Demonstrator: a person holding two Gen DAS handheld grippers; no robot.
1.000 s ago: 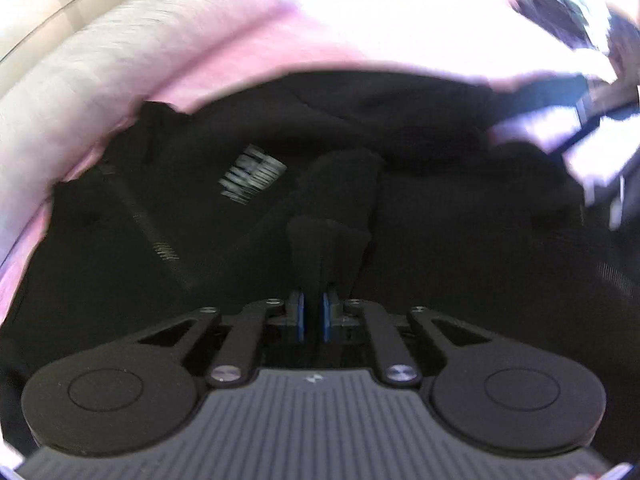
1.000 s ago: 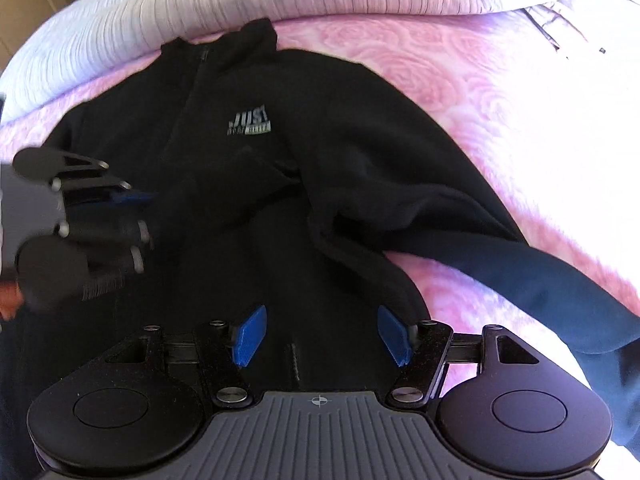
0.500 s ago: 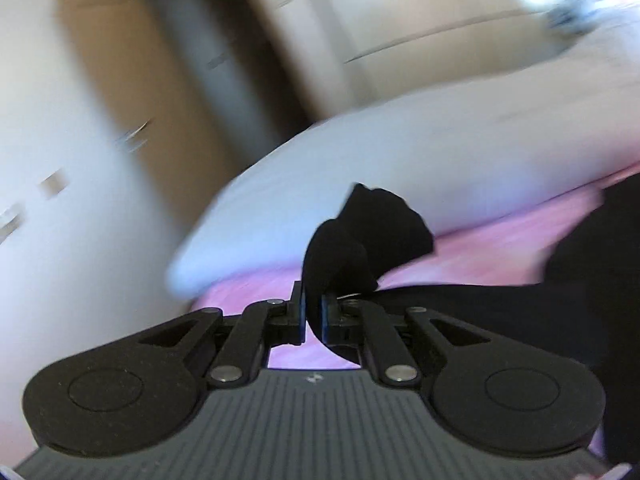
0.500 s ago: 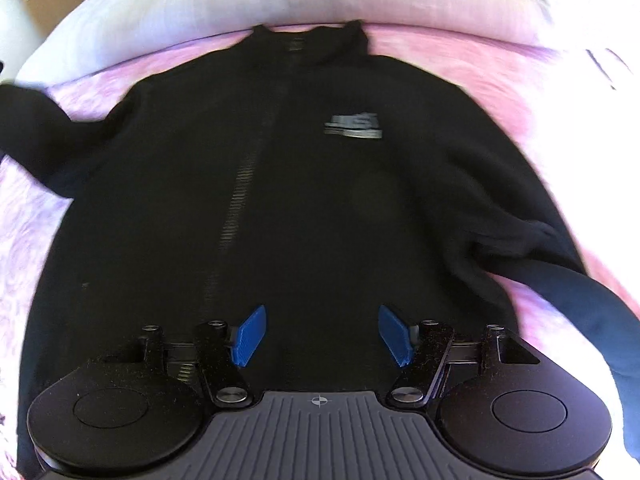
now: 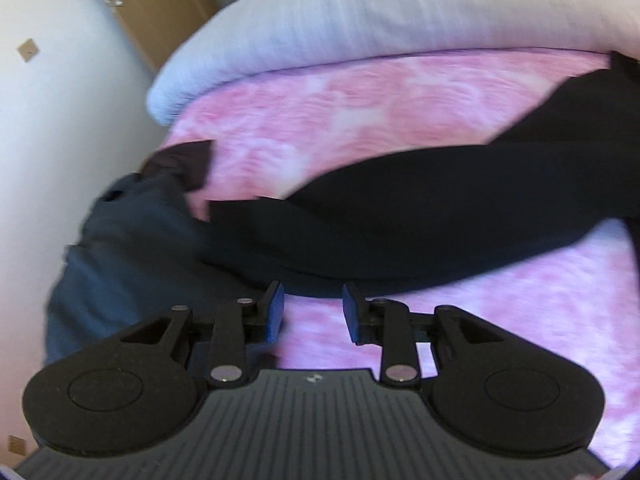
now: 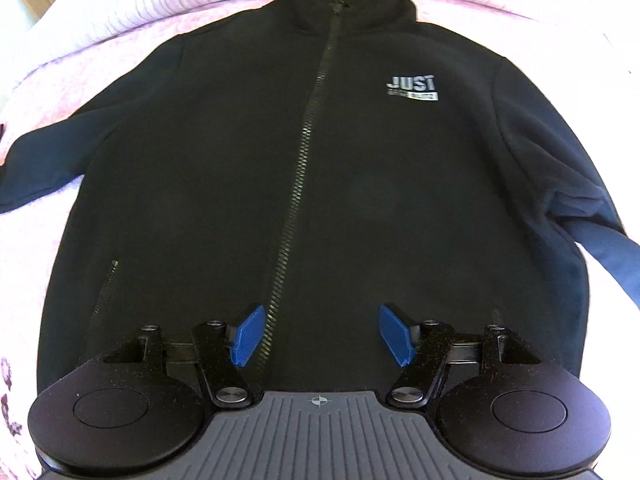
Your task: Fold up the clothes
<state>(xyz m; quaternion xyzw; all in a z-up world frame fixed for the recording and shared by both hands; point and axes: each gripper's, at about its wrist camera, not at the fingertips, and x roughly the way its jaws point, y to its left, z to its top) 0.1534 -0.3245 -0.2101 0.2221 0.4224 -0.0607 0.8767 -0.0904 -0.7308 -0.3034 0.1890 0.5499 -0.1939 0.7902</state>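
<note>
A pink bedspread (image 6: 60,92) covers the bed. The right gripper (image 6: 322,334) hovers with fingers wide and empty over the black jacket (image 6: 360,184), spread flat. The left gripper (image 5: 313,312) is opening, empty, beside the jacket's sleeve (image 5: 420,216); a white pillow (image 5: 360,16) lies beyond.

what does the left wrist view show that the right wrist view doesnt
Only the left wrist view: a wooden door, a white wall, and one jacket sleeve stretched across the bed. Only the right wrist view: the jacket's zipper, JUST logo and collar. Both: the black jacket, pink bedspread, pale pillow.
</note>
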